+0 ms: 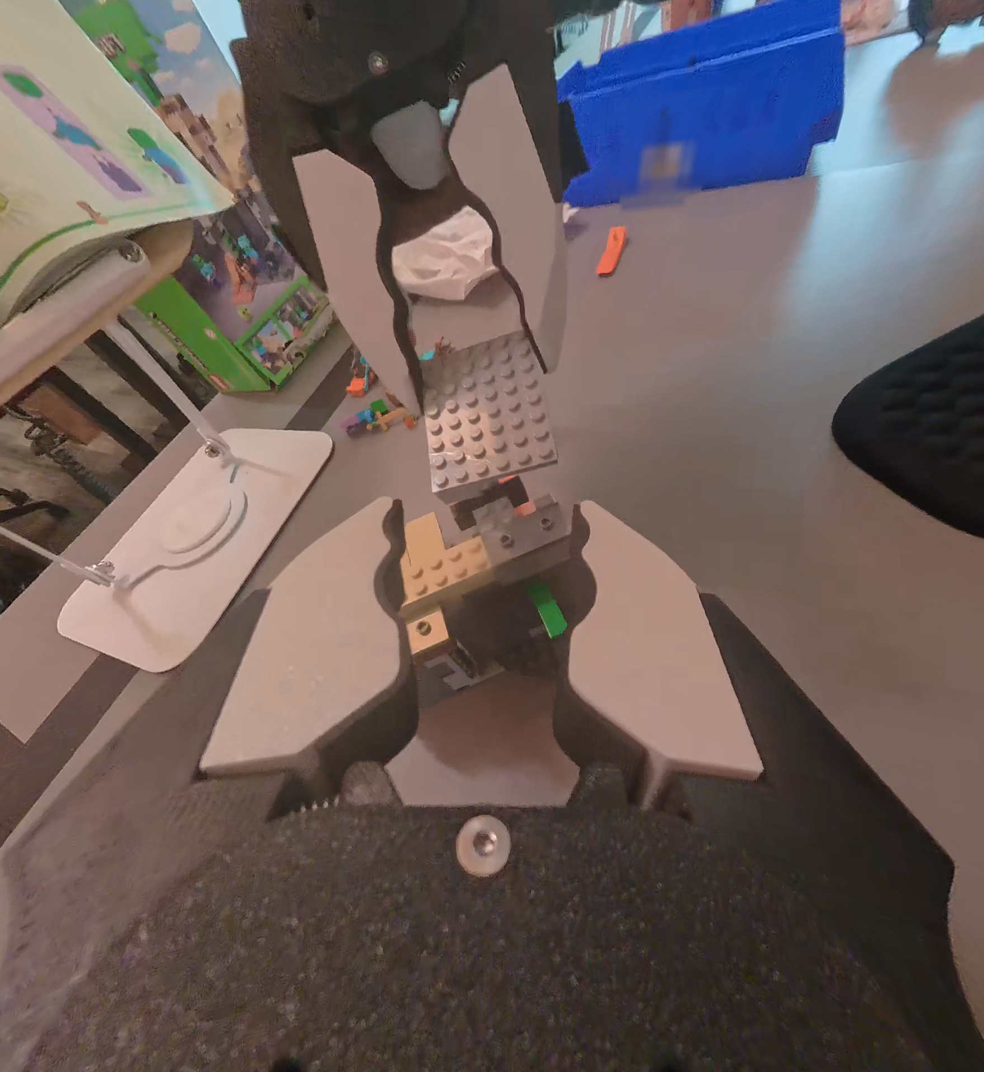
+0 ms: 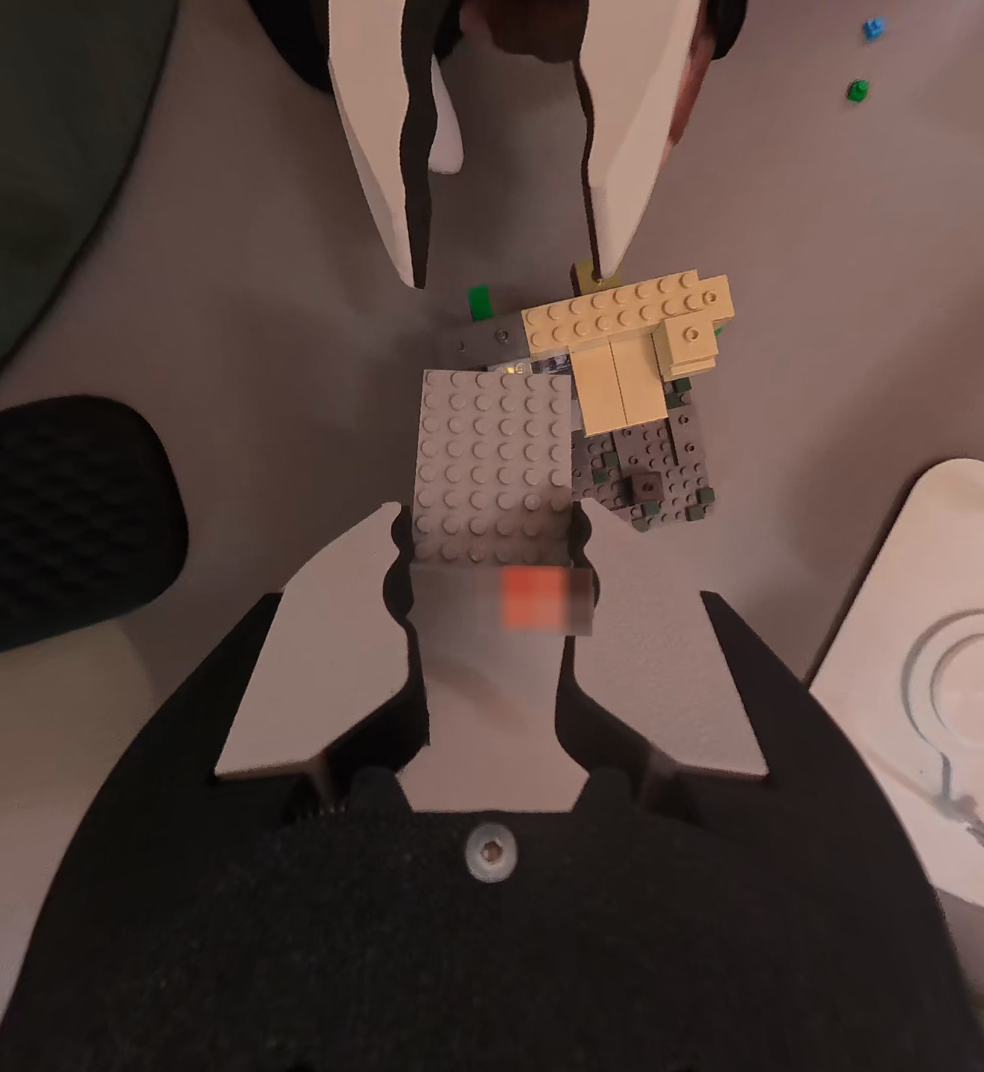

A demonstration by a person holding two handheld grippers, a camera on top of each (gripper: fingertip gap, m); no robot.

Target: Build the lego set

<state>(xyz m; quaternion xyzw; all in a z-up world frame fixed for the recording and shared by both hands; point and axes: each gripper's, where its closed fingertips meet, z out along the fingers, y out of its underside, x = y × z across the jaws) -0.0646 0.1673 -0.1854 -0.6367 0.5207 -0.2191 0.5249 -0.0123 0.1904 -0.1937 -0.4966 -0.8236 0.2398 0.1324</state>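
Left gripper: we see pads clamp tan-and-grey brick assembly on both sides. Right gripper: pads clamp near end of grey studded plate, its far end meeting assembly. Beyond: loose bricks, white stand base, grey table.

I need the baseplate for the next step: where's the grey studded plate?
The grey studded plate sits between the right gripper fingers, mid-frame, beside the tan-and-grey brick build held in the left gripper.
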